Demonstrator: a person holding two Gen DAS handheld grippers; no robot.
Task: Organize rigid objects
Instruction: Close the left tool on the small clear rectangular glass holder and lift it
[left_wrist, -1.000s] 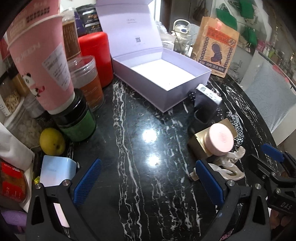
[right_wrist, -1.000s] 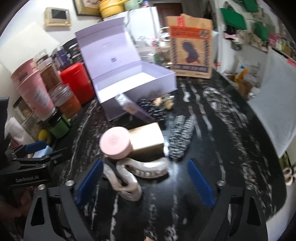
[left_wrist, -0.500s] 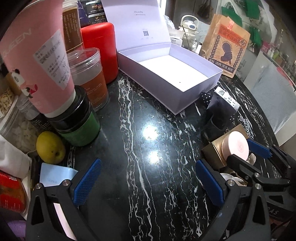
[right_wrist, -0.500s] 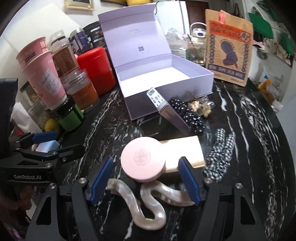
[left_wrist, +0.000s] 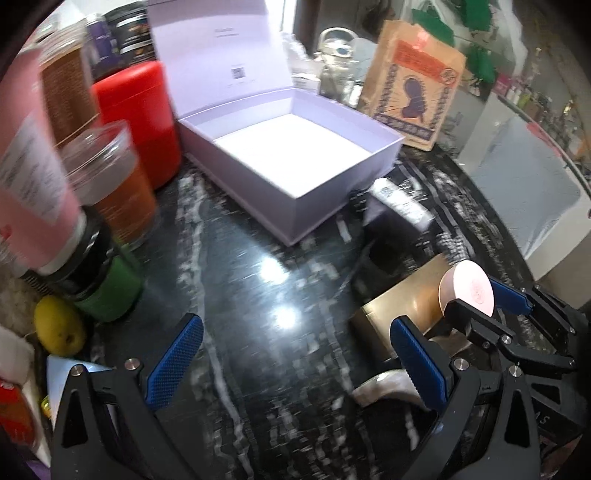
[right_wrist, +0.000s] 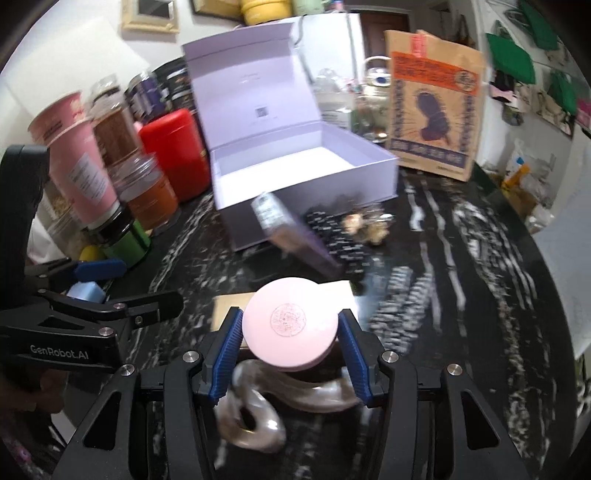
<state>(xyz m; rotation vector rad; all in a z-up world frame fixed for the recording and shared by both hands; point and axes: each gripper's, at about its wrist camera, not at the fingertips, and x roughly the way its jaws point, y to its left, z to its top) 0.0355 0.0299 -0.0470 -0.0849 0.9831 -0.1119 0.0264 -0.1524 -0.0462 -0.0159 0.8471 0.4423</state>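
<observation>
A pink round case (right_wrist: 290, 325) sits on a gold box (right_wrist: 227, 306) on the black marble table. My right gripper (right_wrist: 290, 339) is closing, and its blue pads touch the case's two sides. Under that gripper lies a pearly hair clip (right_wrist: 255, 417). In the left wrist view the same pink round case (left_wrist: 466, 286) shows between the right gripper's fingers (left_wrist: 511, 297). My left gripper (left_wrist: 295, 350) hangs open over bare marble with nothing between its pads. The open lilac box (right_wrist: 351, 192) stands behind, empty.
A small purple carton (right_wrist: 295, 236) leans on the lilac box, with a dotted scrunchie (right_wrist: 340, 240) and a checked one (right_wrist: 399, 299) nearby. Pink cups (right_wrist: 74, 162), jars, a red canister (right_wrist: 173, 151) and a lemon (left_wrist: 59, 328) crowd the left. A paper bag (right_wrist: 432, 99) stands behind.
My right gripper moved forward over the hair clip and its jaws narrowed onto the pink case. The left gripper drifted toward the lilac box and stayed open.
</observation>
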